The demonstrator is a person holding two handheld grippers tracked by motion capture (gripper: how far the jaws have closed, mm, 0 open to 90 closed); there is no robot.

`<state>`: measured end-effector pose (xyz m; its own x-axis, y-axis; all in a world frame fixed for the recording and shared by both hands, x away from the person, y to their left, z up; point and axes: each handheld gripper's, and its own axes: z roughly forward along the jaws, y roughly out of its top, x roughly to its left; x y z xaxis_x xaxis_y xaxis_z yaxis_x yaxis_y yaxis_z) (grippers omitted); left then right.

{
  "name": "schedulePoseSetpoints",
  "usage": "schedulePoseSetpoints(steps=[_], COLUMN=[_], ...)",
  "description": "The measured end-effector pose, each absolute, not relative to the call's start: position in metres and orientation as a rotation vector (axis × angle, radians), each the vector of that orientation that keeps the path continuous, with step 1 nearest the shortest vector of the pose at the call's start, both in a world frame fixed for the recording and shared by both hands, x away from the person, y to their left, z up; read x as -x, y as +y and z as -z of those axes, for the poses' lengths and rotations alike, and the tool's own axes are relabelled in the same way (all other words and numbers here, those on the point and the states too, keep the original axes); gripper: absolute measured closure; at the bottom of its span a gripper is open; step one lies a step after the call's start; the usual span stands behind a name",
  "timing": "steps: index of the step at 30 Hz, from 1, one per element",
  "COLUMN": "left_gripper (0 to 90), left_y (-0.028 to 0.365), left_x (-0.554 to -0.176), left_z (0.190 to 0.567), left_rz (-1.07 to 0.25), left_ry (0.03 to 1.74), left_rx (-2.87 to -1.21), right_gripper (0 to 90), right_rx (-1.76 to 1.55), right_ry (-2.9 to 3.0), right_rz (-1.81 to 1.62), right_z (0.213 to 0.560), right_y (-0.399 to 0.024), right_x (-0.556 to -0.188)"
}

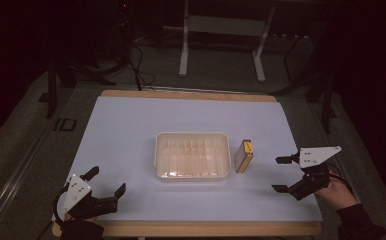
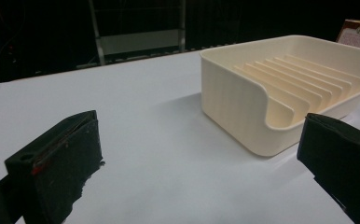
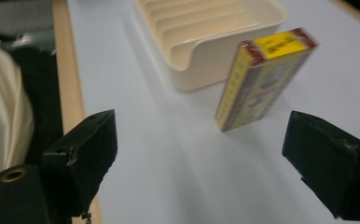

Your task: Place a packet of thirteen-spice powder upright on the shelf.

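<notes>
While both claws sit spread wide with nothing between their jaws, the small box (image 1: 244, 156) stands on one long edge just ahead of the right claw (image 1: 281, 174), near it but not touching. In the right gripper view the box (image 3: 262, 77) lies between the lines of the two black jaws and farther out, leaning a little. It is a flat pack, yellow on its narrow faces with dark red bands at the ends, and its broad face carries a greyish printed picture. Dark lettering runs across the yellow end and along the yellow side, but it is too blurred to read; no brand can be made out.

Just beyond the box from that claw sits a cream tray (image 1: 192, 155) with a row of thin upright ribs inside, its low notched wall (image 3: 201, 60) turned toward the claw. Box and tray are close together, with a narrow gap between them. Nothing stands between the right claw and the box.

Well apart from the box, the left claw (image 1: 108, 180) rests at the near corner of the white table (image 1: 131, 125). Ahead of it and to its right is the tray (image 2: 243, 107), and the top of the box (image 2: 359, 33) peeks over the tray's far wall. A wooden strip (image 1: 191, 94) edges the table's far side.
</notes>
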<state>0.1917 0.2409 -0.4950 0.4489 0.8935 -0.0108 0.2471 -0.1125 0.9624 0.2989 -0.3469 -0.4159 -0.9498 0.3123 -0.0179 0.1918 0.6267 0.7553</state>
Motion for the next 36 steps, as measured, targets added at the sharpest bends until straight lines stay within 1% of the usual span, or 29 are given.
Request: schedulePoseSetpoints(steps=[5, 12, 23, 36], left_gripper=[0.0, 0.0, 0.0, 0.0], left_y=[0.242, 0.243, 0.242, 0.242], left_x=[-0.192, -0.19, -0.189, -0.189], left_z=[0.496, 0.496, 0.495, 0.495], left_rz=[-0.749, -0.751, -0.759, -0.763], left_ry=[1.012, 1.016, 1.017, 1.021], left_rx=[-1.629, -1.624, -1.632, -1.632], right_gripper=[10.2, 10.2, 10.2, 10.2], right_rx=[-0.331, -0.222, -0.167, -0.138], right_ry=[2.782, 2.981, 3.105, 3.205], right_rz=[-1.143, -0.9, -0.606, -0.336], right_z=[0.412, 0.413, 0.406, 0.4], right_y=[-0.335, -0.317, -0.302, -0.279], right_x=[-0.302, -0.307, -0.313, -0.314])
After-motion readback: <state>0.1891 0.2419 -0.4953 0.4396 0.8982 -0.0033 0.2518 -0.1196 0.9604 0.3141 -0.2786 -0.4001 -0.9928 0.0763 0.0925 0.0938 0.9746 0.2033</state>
